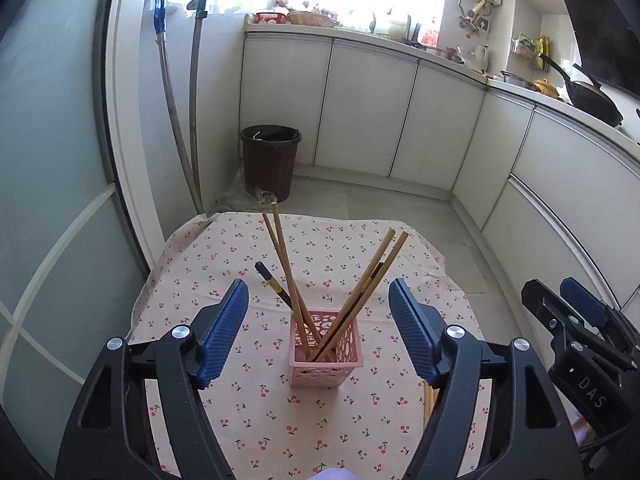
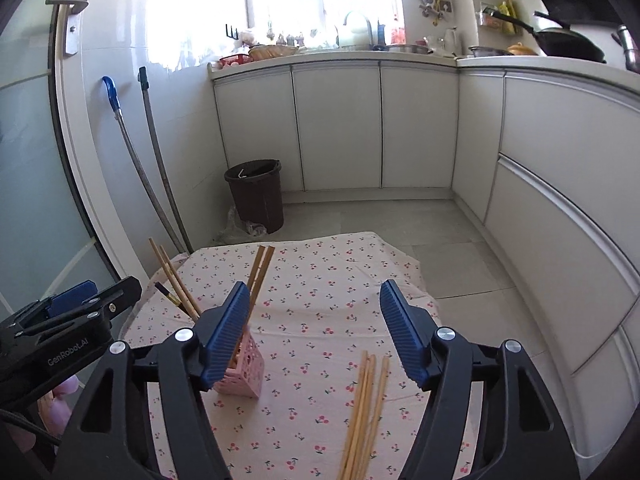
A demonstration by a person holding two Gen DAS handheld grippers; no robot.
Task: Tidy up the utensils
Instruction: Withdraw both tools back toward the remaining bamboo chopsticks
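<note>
A pink lattice holder (image 1: 326, 350) stands on the cherry-print tablecloth (image 1: 248, 412) with several wooden chopsticks (image 1: 286, 264) and one dark chopstick (image 1: 272, 284) leaning out of it. My left gripper (image 1: 319, 332) hovers over it, open, nothing between its blue pads. In the right wrist view the holder (image 2: 246, 376) is partly hidden behind the left finger. My right gripper (image 2: 316, 334) is open and empty above the cloth. Several loose wooden chopsticks (image 2: 366, 408) lie on the cloth below it. Each gripper shows at the edge of the other's view.
A dark brown bin (image 1: 270, 160) stands on the tiled floor beyond the table. Two long handles (image 1: 182, 120) lean against the wall at left. White kitchen cabinets (image 1: 400, 120) curve along the back and right, with pans on the counter.
</note>
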